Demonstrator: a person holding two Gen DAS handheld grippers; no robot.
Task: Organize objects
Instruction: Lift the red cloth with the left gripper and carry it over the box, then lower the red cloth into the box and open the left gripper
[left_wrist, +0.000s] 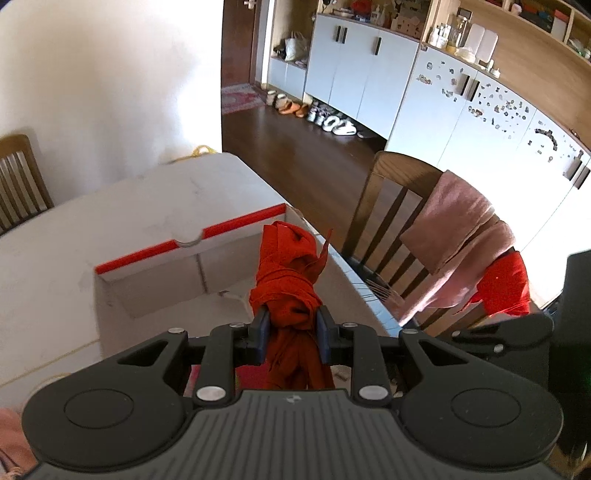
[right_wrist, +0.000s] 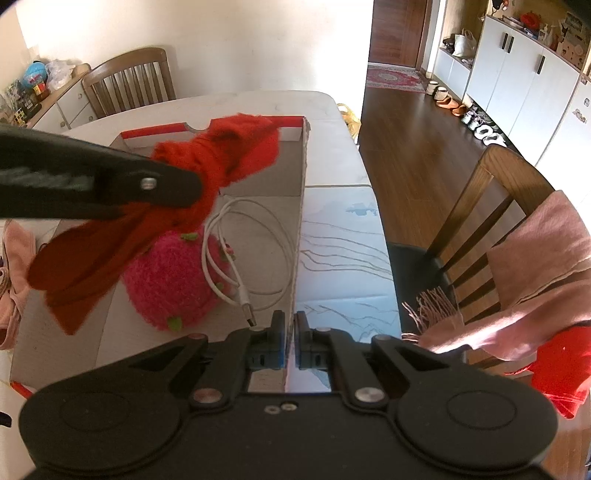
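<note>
Right gripper (right_wrist: 290, 332) clenched on the near wall of the cardboard box (right_wrist: 300, 206), at six o'clock. Left gripper (left_wrist: 291, 332) grasping a knotted red cloth (left_wrist: 286, 273), hanging over the box. Inside: pink plush toy (right_wrist: 166, 280), white cable (right_wrist: 251, 236) at its three o'clock. Table (right_wrist: 332, 155) beyond.

Orange-red scarf (left_wrist: 286, 280); pink fuzzy plush (right_wrist: 166, 284) with green specks; white USB cable (right_wrist: 255, 243); white box (left_wrist: 155, 266), red rim; white bench (right_wrist: 332, 162); dusty-pink fringed shawl (right_wrist: 532, 280).
</note>
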